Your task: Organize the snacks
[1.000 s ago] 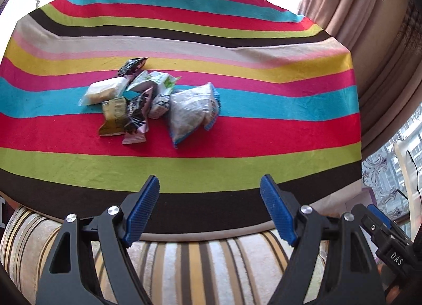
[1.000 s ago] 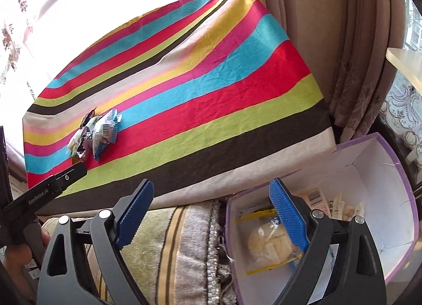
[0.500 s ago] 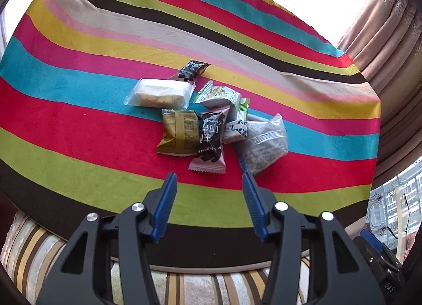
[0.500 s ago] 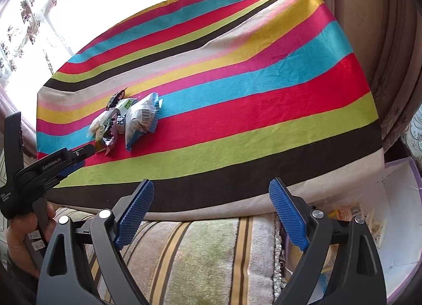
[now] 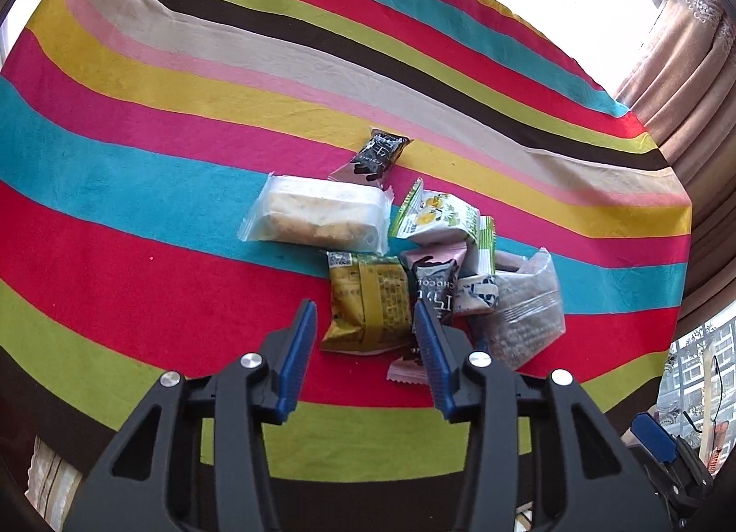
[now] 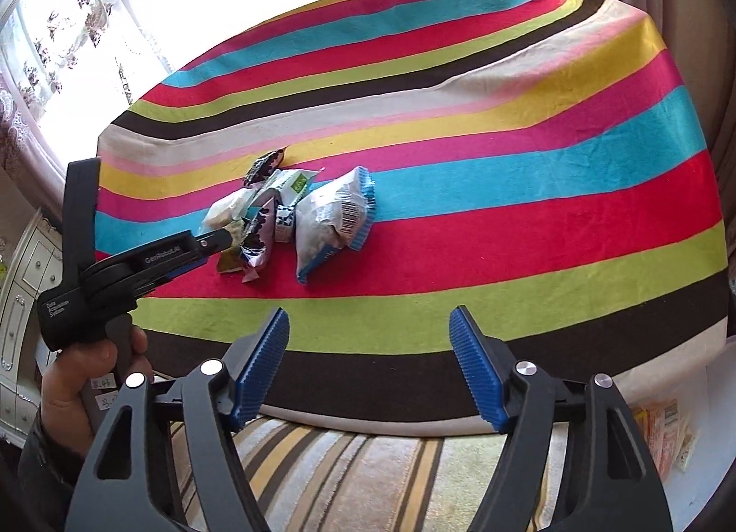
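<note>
A pile of snack packets lies on the striped cloth [image 5: 138,173]. In the left wrist view my left gripper [image 5: 365,325] is open, its fingers either side of the near end of a yellow-green packet [image 5: 368,302]. Beside it lie a pink-and-black chocolate packet [image 5: 434,288], a clear bag of dark snacks [image 5: 524,311], a clear bread bag [image 5: 317,214], a green-white packet [image 5: 437,214] and a small black packet [image 5: 379,152]. The right wrist view shows the pile [image 6: 294,219], the left gripper [image 6: 216,242] at its left edge, and my right gripper [image 6: 368,325] open and empty over the table's near edge.
Curtains [image 5: 690,72] hang to the right of the table and a bright window lies behind it. A striped cushion [image 6: 345,463] sits below the table's near edge. Packets in a box [image 6: 667,431] show at the lower right of the right wrist view.
My left gripper has moved forward and down onto the pile and narrowed its opening around the yellow-green packet. My right gripper has swung left from the box toward the table and narrowed a little.
</note>
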A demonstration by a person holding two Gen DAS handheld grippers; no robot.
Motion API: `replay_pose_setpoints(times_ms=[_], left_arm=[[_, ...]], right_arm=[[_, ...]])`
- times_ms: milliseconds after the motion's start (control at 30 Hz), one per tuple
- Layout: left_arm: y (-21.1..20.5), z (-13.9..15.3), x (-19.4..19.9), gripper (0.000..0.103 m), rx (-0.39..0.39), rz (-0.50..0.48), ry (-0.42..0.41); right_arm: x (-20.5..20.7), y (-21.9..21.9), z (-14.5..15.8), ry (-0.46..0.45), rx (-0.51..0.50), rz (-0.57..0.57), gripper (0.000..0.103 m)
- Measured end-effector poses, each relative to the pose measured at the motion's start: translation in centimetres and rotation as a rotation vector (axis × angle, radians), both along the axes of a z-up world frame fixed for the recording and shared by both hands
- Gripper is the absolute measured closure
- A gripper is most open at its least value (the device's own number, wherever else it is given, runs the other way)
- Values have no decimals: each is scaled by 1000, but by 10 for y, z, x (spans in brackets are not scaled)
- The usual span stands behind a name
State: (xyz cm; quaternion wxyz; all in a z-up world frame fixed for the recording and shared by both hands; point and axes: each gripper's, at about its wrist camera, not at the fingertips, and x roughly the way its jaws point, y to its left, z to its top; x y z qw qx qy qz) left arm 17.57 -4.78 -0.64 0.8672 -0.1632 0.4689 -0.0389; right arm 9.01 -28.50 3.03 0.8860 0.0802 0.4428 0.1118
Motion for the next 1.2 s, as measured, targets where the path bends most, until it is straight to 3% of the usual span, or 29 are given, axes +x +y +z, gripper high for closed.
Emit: replay_pose_setpoints(times_ms=[133,300,533,667,1200], left_arm=[[-3,-8,11,58,7,-20,22],[-6,-11,18,54,23,-48,23],[-15,-13,16,56,56,-94,14],[-9,-13,17,61,40,-80,13],[32,-13,4,62,-22,48,8]], right_arm=[[13,23,-2,2,-1,50,52],[29,50,-5,-7,7,102,56],[55,70,-14,6,7,116,71],[67,73,-19,16,8,115,72],[99,98,-35,37,-45,109,79]])
